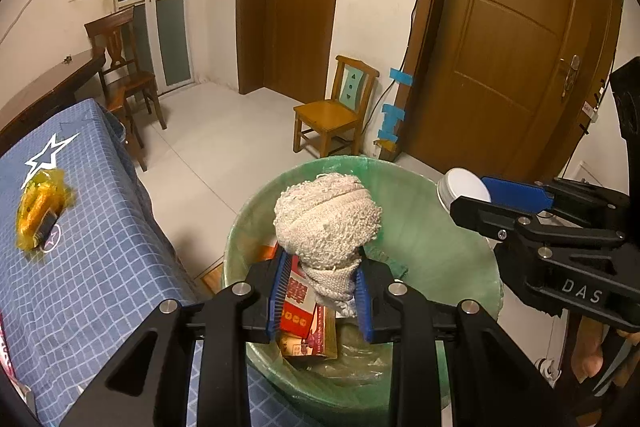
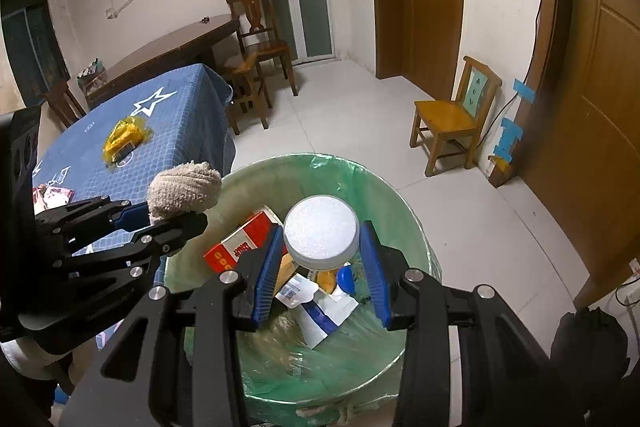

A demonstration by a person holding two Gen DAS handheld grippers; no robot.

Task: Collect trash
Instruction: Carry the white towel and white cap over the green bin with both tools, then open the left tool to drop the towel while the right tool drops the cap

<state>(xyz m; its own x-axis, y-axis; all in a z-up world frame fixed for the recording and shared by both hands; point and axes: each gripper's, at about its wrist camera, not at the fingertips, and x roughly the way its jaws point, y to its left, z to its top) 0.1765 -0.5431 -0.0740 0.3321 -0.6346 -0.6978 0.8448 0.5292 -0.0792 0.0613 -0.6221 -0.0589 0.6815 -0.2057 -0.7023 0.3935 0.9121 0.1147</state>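
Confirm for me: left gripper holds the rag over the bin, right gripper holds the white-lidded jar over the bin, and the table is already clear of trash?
Not quite. A yellow wrapper still lies on the table, as the right wrist view shows. The rest stands: left gripper holds the rag, right gripper the jar, both over the bin.

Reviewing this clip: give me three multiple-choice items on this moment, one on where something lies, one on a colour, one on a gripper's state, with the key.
1. Where does the yellow wrapper lie?
A. On the blue tablecloth
B. In the bin
C. On the small chair

2. What colour is the liner of the trash bin?
A. Black
B. Green
C. Red

3. What does the left gripper hold?
A. Nothing, open
B. A red box
C. A balled beige cloth

Key: 1 A, the wrapper sits on the checked cloth beside a white star. 2 B, pale green plastic folds over the rim. 3 C, the blue pads pinch the cloth's lower end above the bin, while the right gripper grips a white-lidded jar.
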